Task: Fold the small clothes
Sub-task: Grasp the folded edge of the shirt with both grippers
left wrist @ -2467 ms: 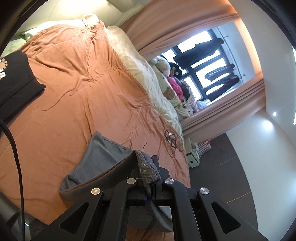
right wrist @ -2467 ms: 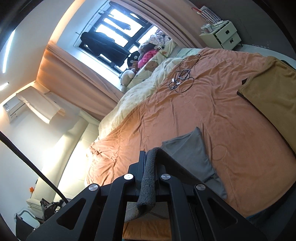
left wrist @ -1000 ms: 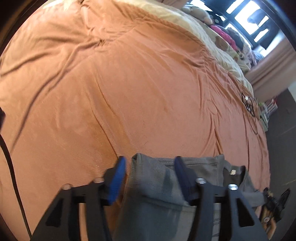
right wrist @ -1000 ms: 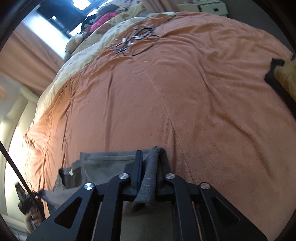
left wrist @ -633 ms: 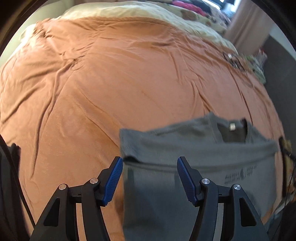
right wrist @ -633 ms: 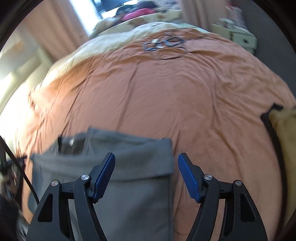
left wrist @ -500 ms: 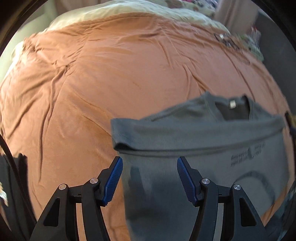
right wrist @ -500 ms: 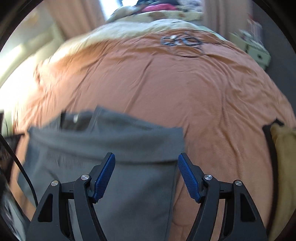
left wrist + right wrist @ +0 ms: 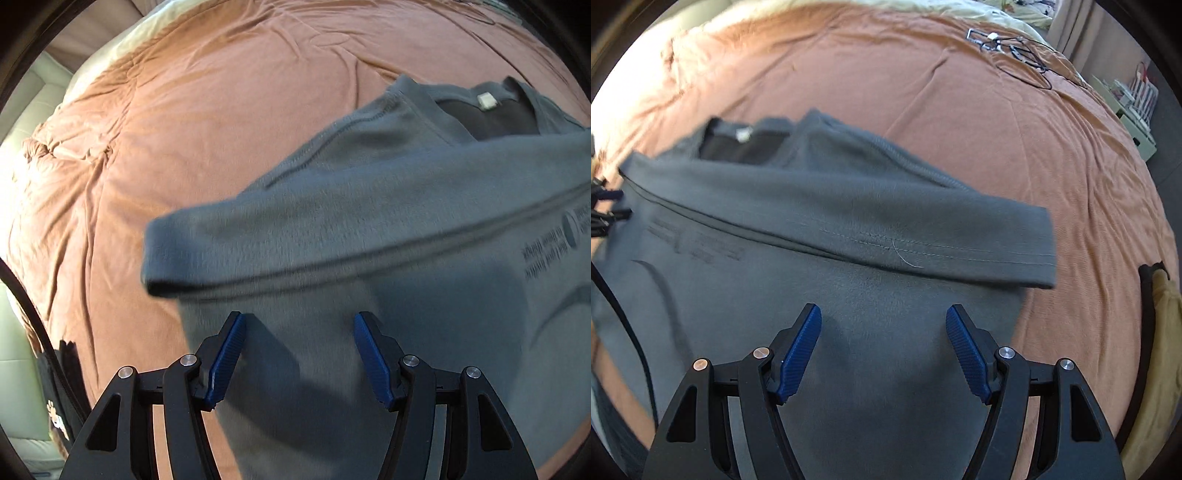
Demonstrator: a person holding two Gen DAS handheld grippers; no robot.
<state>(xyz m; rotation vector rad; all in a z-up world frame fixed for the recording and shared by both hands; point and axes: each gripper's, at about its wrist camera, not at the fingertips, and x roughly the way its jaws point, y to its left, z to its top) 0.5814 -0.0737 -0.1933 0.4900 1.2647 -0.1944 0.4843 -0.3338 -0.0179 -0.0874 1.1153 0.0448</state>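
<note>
Bedding fills both views: an orange-brown bed cover point(image 9: 221, 110), creased, with a grey T-shirt point(image 9: 369, 229) lying on it below both pairs of tongs. The left gripper point(image 9: 298, 360) points steeply down with its blue-padded jaws standing wide apart and nothing between the pads; the shirt's body lies under them, not pinched. Just ahead of its fingertips the shirt's hem is folded over as a thick band running across the body, and beyond that band, ahead and to the right of this gripper, sits the neck opening with a small white label point(image 9: 486, 99). Dark printed lettering point(image 9: 554, 243) shows on the shirt's front to the right of the left gripper. Low to the left of it, at the edge of the bed, a black garment point(image 9: 59, 398) with a pale print is partly in view. The right gripper point(image 9: 882, 356) likewise points down, jaws spread wide and empty, over the shirt's body; the folded band with its stitched hem lies directly ahead of its pads, its free end reaching ahead and to the right. To the far right of this gripper a mustard-yellow garment point(image 9: 1161, 332) with a dark edge rests on the cover. Well ahead of it, near the far side of the bed, lies a tangle of black cables point(image 9: 1015, 48), and beyond that a pale quilt point(image 9: 923, 9).
</note>
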